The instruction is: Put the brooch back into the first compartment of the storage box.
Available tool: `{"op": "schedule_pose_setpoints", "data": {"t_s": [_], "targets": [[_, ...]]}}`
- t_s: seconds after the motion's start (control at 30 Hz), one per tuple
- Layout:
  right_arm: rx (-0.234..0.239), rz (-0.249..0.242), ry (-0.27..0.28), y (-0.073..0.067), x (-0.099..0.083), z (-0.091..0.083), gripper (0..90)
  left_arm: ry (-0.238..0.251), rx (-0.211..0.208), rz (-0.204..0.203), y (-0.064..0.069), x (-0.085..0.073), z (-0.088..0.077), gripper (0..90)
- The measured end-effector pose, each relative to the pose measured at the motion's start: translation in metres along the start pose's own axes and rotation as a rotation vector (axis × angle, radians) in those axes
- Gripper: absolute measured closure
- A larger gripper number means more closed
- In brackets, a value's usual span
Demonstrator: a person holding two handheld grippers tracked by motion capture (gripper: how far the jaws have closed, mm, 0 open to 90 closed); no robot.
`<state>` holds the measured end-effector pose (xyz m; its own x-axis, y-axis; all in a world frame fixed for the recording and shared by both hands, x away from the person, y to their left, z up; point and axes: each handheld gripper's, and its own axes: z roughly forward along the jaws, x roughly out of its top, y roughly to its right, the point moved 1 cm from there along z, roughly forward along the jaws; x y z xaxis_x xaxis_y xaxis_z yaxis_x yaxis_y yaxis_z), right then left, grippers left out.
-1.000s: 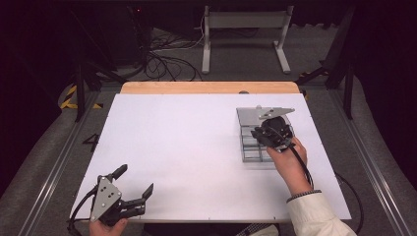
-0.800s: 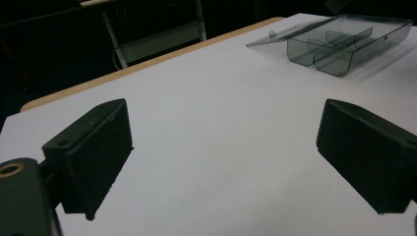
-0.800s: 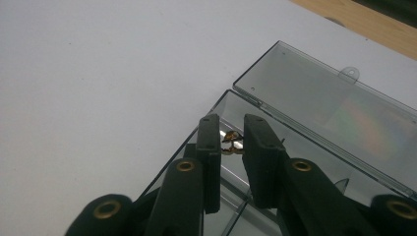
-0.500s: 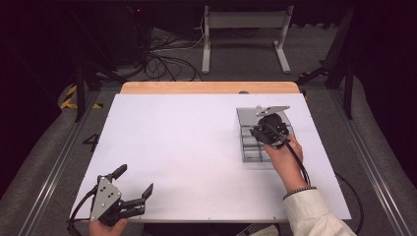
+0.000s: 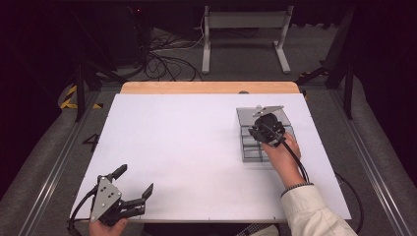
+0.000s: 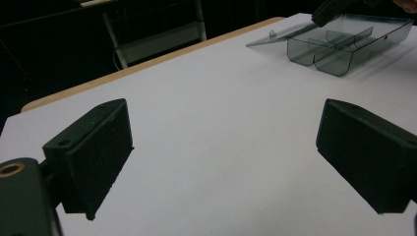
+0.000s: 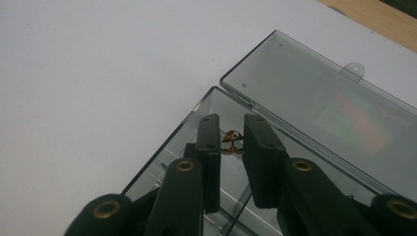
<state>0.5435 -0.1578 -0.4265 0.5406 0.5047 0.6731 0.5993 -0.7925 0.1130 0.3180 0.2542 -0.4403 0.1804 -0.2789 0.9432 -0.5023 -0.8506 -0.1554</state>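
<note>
A smoky clear compartment box (image 5: 251, 150) lies at the right of the white table (image 5: 187, 147), its lid (image 7: 314, 98) folded open on the far side. My right gripper (image 5: 263, 129) hangs over the box, held by a hand in a pale sleeve. In the right gripper view its jaws (image 7: 231, 123) stand close together inside a compartment, with a small gold piece (image 7: 231, 142) pinched between them. My left gripper (image 5: 134, 180) rests near the table's front left corner, wide open (image 6: 223, 162) with nothing between its pads. From there the box (image 6: 339, 44) shows far off.
A wooden strip (image 5: 206, 87) runs along the table's far edge. Behind it on the dark floor are cables (image 5: 162, 59) and a grey metal stand (image 5: 246, 34). Metal rails flank the table on both sides.
My right gripper has shifted slightly left and farther over the box. The left gripper has stayed where it was.
</note>
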Motion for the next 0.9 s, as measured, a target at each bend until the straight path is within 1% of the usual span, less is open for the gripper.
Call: {"op": "schedule_pose_setpoints", "data": {"t_s": [0.27, 0.4, 0.43, 0.53, 0.63, 0.83, 0.9], "targets": [[-0.005, 0.006, -0.032, 0.003, -0.001, 0.011, 77.7, -0.001, -0.001, 0.001, 0.0, 0.0, 0.0, 7.4], [0.001, 0.011, -0.044, 0.004, -0.002, 0.015, 77.6, -0.003, -0.001, 0.0, 0.0, 0.0, 0.0, 7.4], [-0.001, 0.012, -0.046, 0.004, -0.002, 0.017, 77.6, -0.004, 0.0, 0.007, -0.001, 0.0, 0.0, 7.4], [-0.002, 0.012, -0.058, 0.004, -0.003, 0.019, 77.6, -0.003, 0.001, 0.009, -0.001, 0.0, 0.0, 7.4], [0.005, 0.018, -0.066, 0.006, -0.003, 0.021, 77.6, -0.003, -0.002, -0.001, 0.0, 0.0, 0.0, 7.4], [0.019, 0.032, -0.084, 0.007, -0.004, 0.027, 77.6, -0.004, -0.003, -0.001, 0.0, 0.0, 0.001, 7.4], [0.033, 0.038, -0.09, 0.008, -0.005, 0.028, 77.6, -0.003, -0.002, 0.0, 0.0, 0.0, 0.001, 7.4]]}}
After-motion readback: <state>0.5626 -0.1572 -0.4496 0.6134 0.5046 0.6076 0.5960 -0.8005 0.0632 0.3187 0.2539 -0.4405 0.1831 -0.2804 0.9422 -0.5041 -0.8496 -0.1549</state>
